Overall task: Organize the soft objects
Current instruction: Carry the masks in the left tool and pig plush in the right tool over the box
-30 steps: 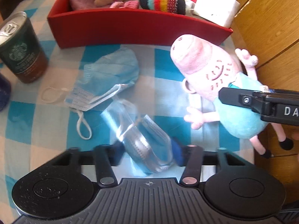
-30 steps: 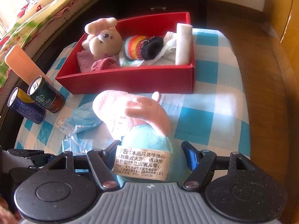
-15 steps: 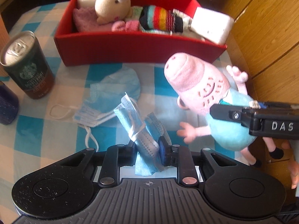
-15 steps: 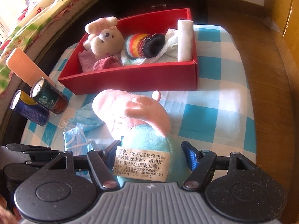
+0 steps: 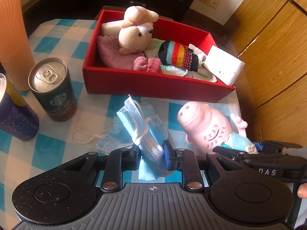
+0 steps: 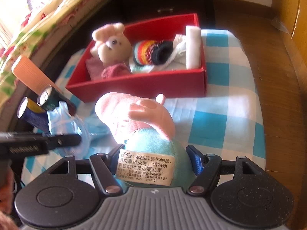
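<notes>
Mask (image 5: 147,134) lifted since before, red box (image 5: 153,84) holding plush rabbit (image 5: 134,32), socks (image 5: 178,55)

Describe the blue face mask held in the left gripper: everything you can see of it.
The blue face mask is a pleated, papery-looking disposable one with white ear loops, crumpled and folded lengthwise into a bunch. The left gripper is shut on its lower part, so it stands roughly upright, its top leaning toward the red box. Its bottom end hangs below the pads. A second mask lies flat on the checked cloth behind it.
</notes>
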Demonstrator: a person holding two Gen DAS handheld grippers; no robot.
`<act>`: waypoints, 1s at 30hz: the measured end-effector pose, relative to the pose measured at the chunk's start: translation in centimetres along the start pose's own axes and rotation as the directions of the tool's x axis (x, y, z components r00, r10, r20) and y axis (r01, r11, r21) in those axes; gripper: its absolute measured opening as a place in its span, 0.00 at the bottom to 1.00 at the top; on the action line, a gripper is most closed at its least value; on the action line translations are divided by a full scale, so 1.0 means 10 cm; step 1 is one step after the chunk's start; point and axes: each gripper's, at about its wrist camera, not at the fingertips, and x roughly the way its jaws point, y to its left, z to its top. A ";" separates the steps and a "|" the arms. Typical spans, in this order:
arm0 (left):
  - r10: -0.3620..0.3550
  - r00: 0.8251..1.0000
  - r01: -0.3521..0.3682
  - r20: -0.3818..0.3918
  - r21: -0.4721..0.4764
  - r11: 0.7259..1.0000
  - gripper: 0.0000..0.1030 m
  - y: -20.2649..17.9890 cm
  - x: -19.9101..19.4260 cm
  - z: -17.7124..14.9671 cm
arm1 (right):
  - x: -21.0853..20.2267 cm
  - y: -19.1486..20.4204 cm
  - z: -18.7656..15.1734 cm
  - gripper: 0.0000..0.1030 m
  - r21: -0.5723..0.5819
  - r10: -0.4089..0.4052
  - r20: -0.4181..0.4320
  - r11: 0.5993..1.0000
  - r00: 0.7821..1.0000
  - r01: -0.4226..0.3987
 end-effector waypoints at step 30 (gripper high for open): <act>-0.069 0.973 0.083 0.220 -0.056 0.995 0.23 -0.06 -0.57 0.47 | -0.63 0.09 0.39 0.47 0.065 0.082 0.229 0.993 0.970 -0.099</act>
